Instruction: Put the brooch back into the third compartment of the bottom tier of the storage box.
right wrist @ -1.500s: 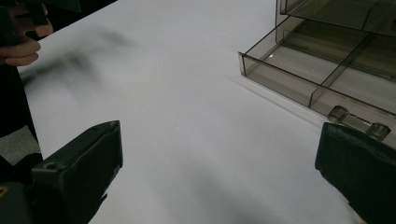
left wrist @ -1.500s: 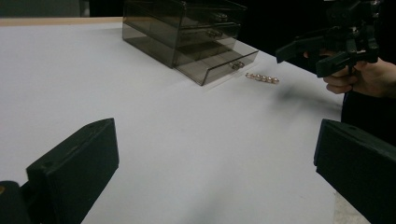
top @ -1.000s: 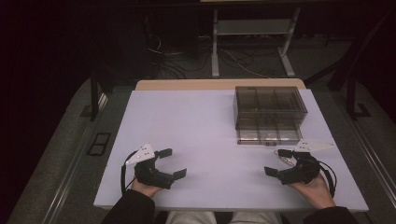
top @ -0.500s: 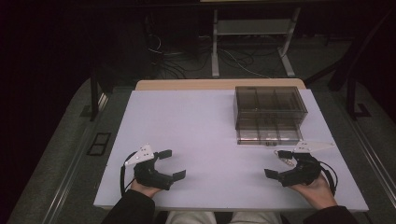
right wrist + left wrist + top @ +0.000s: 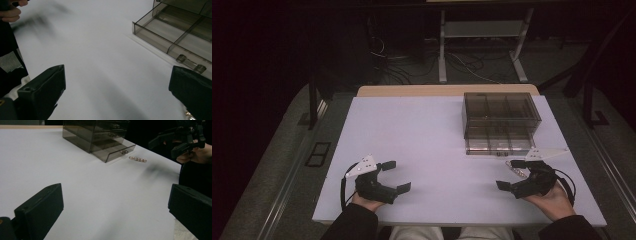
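Short gold clip set with a row of pearls [image 5: 137, 159]: lies flat on the white table [image 5: 427, 145], just in front of the smoky clear-plastic drawer box [image 5: 499, 120], whose bottom drawer [image 5: 172, 40] stands pulled out. Your right gripper [image 5: 520, 175] hovers near it, fingers wide, empty. Your left gripper [image 5: 394, 175], well apart, fingers likewise wide.

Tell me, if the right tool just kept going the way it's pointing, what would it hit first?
Probably nothing soon. The right tool, jaws open, points leftward across bare white table. The open bottom drawer of the smoky drawer box lies off to its side; depth is uncertain.
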A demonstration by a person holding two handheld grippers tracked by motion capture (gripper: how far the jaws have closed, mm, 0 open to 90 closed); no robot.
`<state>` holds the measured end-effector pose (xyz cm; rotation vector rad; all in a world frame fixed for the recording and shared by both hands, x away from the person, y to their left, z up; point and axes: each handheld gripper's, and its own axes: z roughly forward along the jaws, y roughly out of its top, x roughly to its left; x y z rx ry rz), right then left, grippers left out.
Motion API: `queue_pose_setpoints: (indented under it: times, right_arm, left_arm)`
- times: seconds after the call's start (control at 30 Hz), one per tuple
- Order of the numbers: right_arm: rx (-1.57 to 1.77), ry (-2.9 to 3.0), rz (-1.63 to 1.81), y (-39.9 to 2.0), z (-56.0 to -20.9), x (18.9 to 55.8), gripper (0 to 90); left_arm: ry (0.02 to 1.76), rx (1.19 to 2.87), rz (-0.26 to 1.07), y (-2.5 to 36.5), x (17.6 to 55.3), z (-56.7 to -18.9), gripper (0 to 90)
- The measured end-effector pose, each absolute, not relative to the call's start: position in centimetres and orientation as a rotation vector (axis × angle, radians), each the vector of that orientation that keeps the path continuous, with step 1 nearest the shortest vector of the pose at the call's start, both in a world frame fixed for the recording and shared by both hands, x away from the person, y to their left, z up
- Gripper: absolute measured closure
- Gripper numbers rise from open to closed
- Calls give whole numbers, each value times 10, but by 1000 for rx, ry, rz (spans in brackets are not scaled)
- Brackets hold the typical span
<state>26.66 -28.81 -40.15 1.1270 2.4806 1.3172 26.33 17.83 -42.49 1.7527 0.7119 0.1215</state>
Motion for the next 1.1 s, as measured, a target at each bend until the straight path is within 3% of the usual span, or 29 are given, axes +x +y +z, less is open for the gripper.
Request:
queue_pose_setpoints:
  times: [1.1]
  right_arm:
    - [1122,2564,1199,-299,-386,299,3]
  left_arm:
    - [712,1751,127,179,262,-425,0]
